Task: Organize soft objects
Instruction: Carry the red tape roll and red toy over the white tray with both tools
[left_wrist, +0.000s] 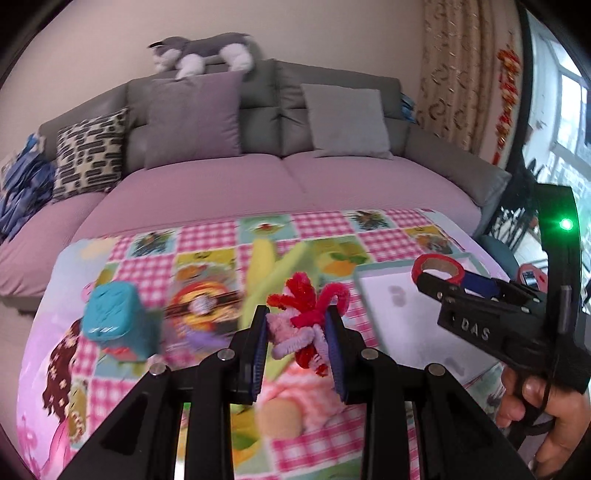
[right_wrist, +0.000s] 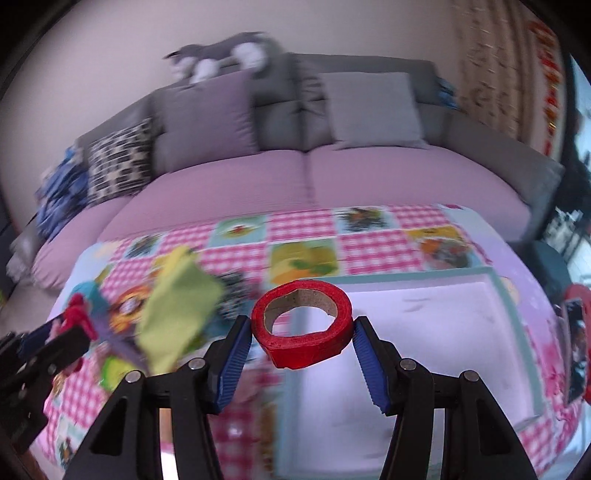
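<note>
My left gripper (left_wrist: 298, 325) is shut on a bundle of red, pink and lilac pipe cleaners (left_wrist: 306, 321), held above the patterned tablecloth (left_wrist: 207, 236). My right gripper (right_wrist: 302, 334) is shut on a red tape roll (right_wrist: 303, 328) and holds it above a white tray (right_wrist: 424, 325). The right gripper (left_wrist: 439, 275) with the red roll (left_wrist: 437, 271) also shows at the right of the left wrist view, over the tray (left_wrist: 399, 299). The left gripper (right_wrist: 70, 328) shows at the left edge of the right wrist view. A yellow-green cloth (right_wrist: 181, 314) lies on the table.
A teal cube-shaped box (left_wrist: 114, 317) stands on the left of the table. Behind the table is a grey and lilac sofa (left_wrist: 258, 177) with cushions and a plush husky (left_wrist: 203, 55) on its back. A curtain (left_wrist: 458, 74) hangs at the right.
</note>
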